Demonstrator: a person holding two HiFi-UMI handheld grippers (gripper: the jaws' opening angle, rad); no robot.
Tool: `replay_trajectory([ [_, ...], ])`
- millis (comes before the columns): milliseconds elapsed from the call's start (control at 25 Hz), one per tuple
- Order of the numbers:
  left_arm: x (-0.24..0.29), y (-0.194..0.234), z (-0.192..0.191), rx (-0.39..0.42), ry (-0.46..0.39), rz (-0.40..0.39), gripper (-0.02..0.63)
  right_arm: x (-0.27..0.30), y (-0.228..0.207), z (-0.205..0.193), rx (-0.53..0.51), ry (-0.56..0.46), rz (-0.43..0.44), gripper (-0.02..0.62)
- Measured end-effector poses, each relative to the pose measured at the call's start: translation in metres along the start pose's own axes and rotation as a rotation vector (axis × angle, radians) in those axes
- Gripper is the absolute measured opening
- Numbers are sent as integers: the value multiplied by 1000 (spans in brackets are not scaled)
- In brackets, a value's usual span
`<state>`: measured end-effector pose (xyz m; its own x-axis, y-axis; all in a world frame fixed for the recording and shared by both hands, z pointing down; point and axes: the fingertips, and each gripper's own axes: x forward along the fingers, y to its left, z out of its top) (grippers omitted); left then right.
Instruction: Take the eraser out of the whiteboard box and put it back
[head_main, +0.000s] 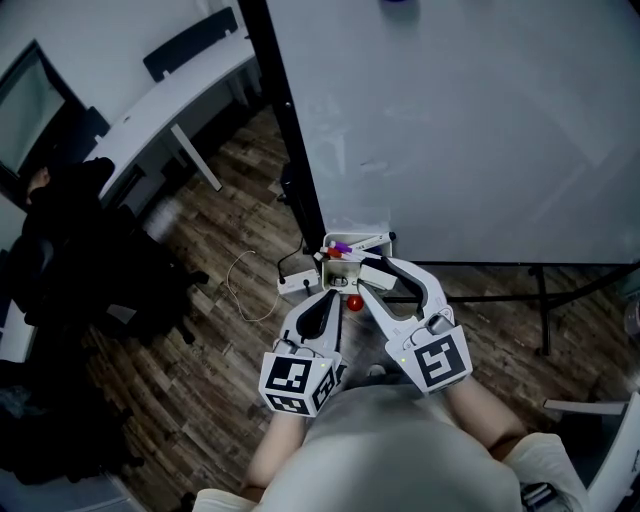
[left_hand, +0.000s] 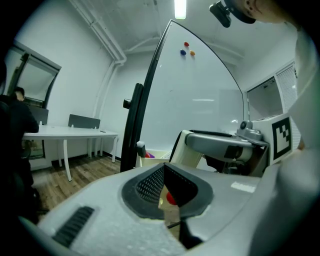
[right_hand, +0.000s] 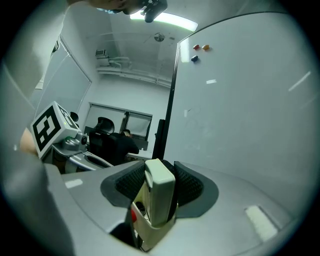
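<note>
head view: both tools crowd the whiteboard box (head_main: 366, 240), right gripper (head_main: 372, 276) on it, left gripper (head_main: 333, 297) just beside. left gripper view: its jaws look pinched together on nothing, probably just parked close by. right gripper view: jaws clamp the eraser (right_hand: 160, 192) by its flat sides, upright, lower end at the box mouth under the pads, so i'd guess it slides straight.

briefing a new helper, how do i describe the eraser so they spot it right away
Find the big whiteboard, then the small pale box at its lower left corner, by the black frame post. The eraser is the off-white rounded block standing up from that box, clamped between the right gripper's dark pads; its neighbours are a red bit and a purple bit.
</note>
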<state>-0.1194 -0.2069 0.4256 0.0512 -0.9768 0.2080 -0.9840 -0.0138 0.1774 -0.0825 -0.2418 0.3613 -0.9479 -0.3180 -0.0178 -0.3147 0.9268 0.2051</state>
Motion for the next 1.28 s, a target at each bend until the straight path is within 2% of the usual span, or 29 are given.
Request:
replay_trajectory([
  [680, -22, -12, 3, 23, -5, -78, -1, -35, 1, 63, 57, -123, -165, 187],
  [1280, -45, -33, 1, 46, -4, -162, 0, -82, 16, 81, 55, -140, -303, 187],
])
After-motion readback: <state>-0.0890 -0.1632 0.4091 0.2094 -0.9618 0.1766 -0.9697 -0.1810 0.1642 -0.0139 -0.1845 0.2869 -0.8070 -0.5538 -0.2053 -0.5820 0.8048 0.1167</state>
